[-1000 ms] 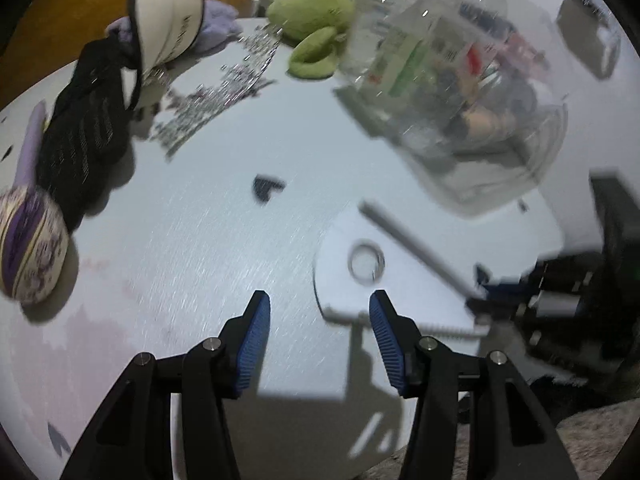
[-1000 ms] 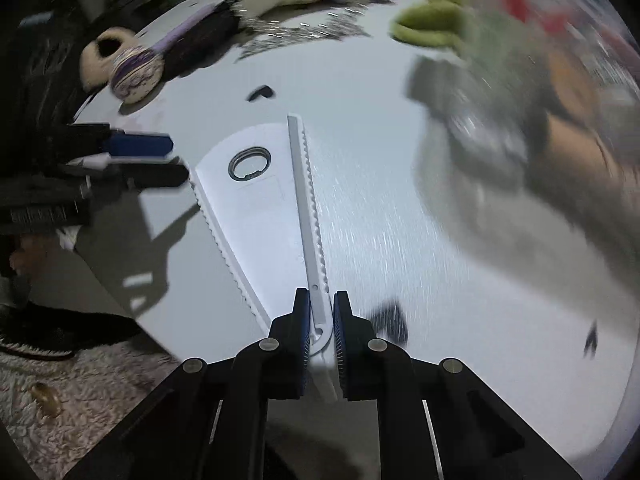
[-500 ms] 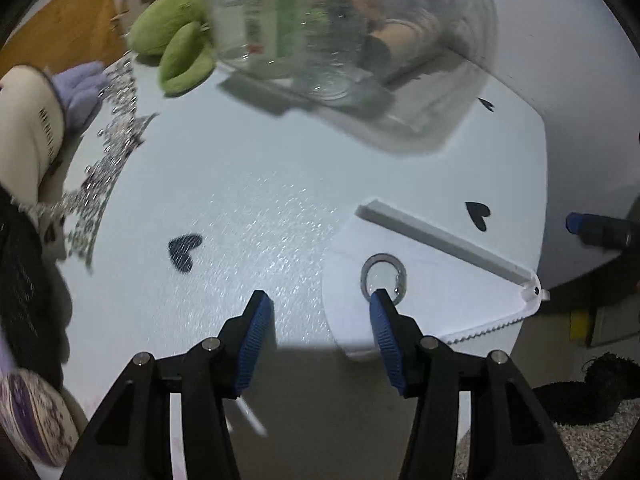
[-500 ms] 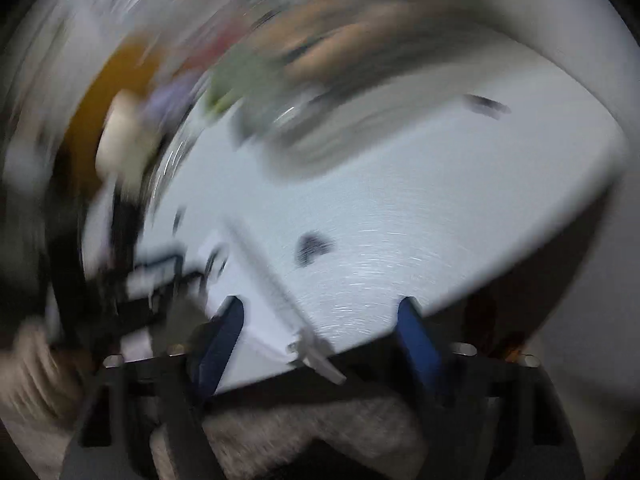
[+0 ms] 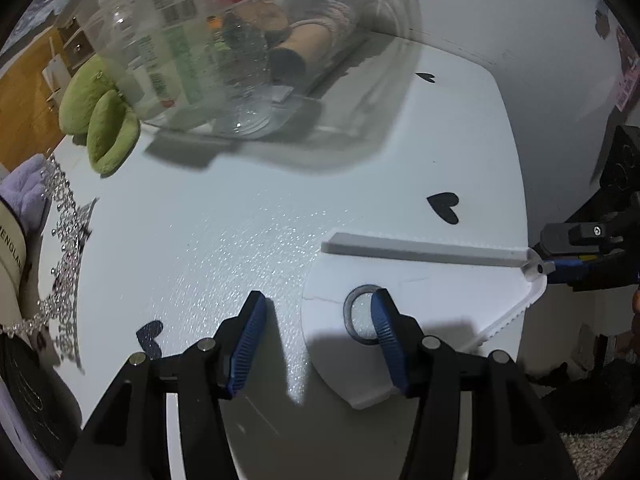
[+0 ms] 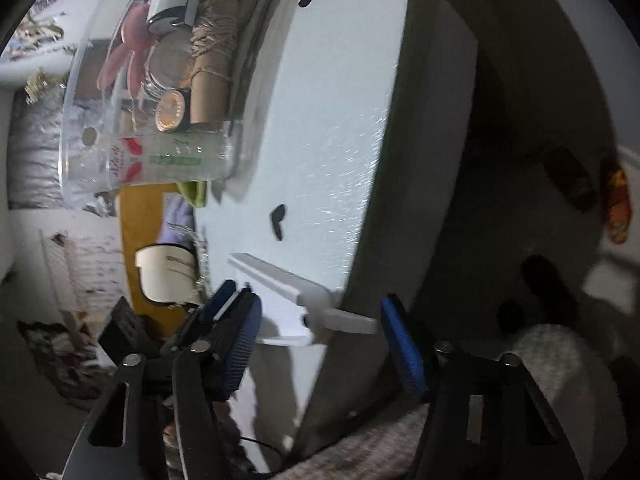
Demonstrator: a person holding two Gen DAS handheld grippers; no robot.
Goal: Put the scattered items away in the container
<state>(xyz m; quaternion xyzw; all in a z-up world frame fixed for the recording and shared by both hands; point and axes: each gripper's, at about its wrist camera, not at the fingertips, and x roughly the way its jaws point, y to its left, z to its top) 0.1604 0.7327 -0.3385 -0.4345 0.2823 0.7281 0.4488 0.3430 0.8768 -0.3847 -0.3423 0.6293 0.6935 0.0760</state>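
That white fan-shaped plastic thing (image 5: 420, 300) lies flat under the half-open left gripper (image 5: 318, 330), its handle tip between the closing right gripper (image 6: 320, 340) pads, untouched. Looks light, stiff, slippery; I'd pinch the ridge.

Left gripper (image 5: 318, 336), lower centre of left wrist view: two matte black plastic fingers, each tipped with a ribbed blue rubber pad (image 5: 249, 343). Round silver screw heads sit at finger joints, two per side. Black angular arms fan out to bottom edge with cut-out slots.

Right gripper (image 6: 320, 340), lower centre of right wrist view: same build, black fingers, ribbed blue pads (image 6: 402, 346), silver screws at joints, slotted black arms. Thin black cable near bottom centre.
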